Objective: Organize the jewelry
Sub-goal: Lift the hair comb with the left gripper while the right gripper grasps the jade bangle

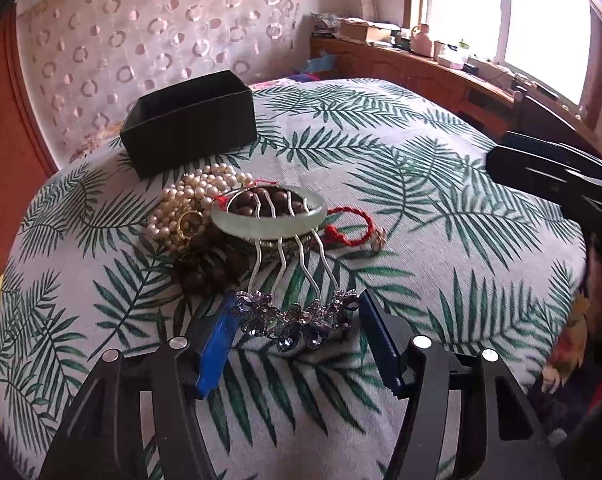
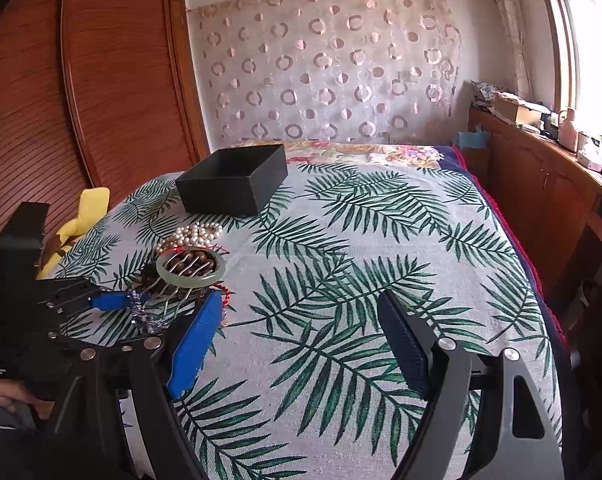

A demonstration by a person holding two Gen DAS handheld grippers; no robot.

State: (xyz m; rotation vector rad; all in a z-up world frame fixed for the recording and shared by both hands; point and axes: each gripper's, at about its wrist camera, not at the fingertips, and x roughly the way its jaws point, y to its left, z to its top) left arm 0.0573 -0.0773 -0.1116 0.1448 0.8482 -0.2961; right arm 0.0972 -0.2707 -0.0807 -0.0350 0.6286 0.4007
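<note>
A: How many pieces of jewelry are there?

B: One heap on the leaf-print cloth [image 1: 421, 184]. I count one pale green bangle [image 1: 269, 214], one pearl strand [image 1: 189, 200] bunched up behind and left of it, one string of dark brown beads [image 1: 261, 200] showing partly inside the bangle and partly spilling out in front, one gold ring [image 1: 188, 222] against the pearls, one red cord bracelet [image 1: 353, 226] trailing to the right, and one hair comb [image 1: 297, 316] with purple stone flowers. The comb has four wavy metal prongs.

A: And containers?

B: One black box [image 1: 189, 128], open at the top, standing just beyond the pearls. Its inside is not visible from either camera.

A: Where is the comb relative to the left gripper [image 1: 297, 322]?

B: Its flowered head sits right between the two blue fingertips [image 1: 217, 344], with the prongs running forward and up over the bangle's rim. The jaws are spread about as wide as the comb's head; I cannot tell whether the pads actually press on it.

A: The right gripper [image 2: 301, 344]?

B: Its jaws stand wide apart with only cloth between them, to the right of the heap and holding nothing. From its camera the left gripper [image 2: 169, 304] shows beside it, at the near edge of the heap
</note>
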